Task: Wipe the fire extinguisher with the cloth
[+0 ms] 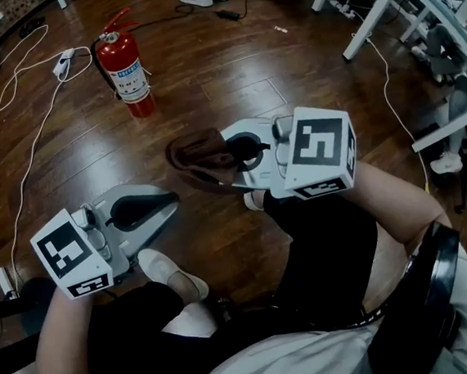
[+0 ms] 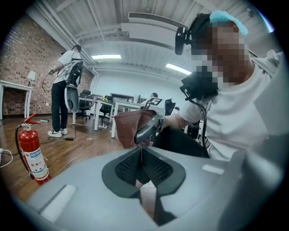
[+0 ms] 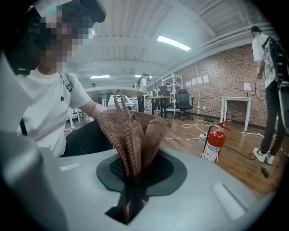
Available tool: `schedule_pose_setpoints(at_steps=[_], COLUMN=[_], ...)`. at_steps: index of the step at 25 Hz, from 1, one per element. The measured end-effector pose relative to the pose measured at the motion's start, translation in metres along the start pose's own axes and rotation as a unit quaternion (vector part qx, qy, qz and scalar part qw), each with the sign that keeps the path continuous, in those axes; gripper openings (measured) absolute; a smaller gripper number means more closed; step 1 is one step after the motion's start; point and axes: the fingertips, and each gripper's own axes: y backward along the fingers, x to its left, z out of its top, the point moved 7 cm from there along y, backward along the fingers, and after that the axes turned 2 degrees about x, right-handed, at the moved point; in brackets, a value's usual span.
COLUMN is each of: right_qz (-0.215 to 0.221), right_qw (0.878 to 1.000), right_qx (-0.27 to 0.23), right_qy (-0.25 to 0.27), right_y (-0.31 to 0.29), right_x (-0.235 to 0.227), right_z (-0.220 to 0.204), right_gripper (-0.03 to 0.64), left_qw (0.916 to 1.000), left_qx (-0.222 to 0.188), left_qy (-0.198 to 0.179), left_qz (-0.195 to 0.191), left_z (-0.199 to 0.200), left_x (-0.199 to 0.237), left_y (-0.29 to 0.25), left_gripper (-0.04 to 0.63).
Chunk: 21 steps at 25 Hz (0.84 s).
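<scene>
Clamping the brown cloth [image 1: 200, 156] between its jaws, right gripper [image 1: 242, 150] sits well apart from the upright fire extinguisher [image 1: 126, 69], standing on the floor [image 1: 230, 67] at its 11 o'clock, while left gripper [image 1: 167, 199], jaws together and empty, is about as far off.

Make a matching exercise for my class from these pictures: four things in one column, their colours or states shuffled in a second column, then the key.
Things
1. fire extinguisher
2. cloth
3. left tool
4. right tool

States
A. brown, bunched, held off the floor
B. jaws shut on something
C. red, upright on the wooden floor
D. jaws shut, nothing between them

Pairs: 1-C, 2-A, 3-D, 4-B
</scene>
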Motion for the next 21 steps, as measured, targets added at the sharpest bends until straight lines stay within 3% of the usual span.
schedule_pose_setpoints(at_steps=[7,21], right_qz=[-0.013,0.004], right_qw=[1.000,1.000], right_qx=[0.000,0.005], right_qy=[0.008,0.017], right_y=[0.006,0.007], right_x=[0.009,0.012], right_z=[0.002,-0.001], right_gripper=[0.061,0.061], left_qw=[1.0000,0.9998], left_qx=[0.003,0.003], left_qy=[-0.004,-0.013], left_qz=[-0.004,-0.014], left_z=[0.000,0.004], left_x=[-0.008,-0.010], left_y=[-0.002,-0.015], left_gripper=[0.008,0.008])
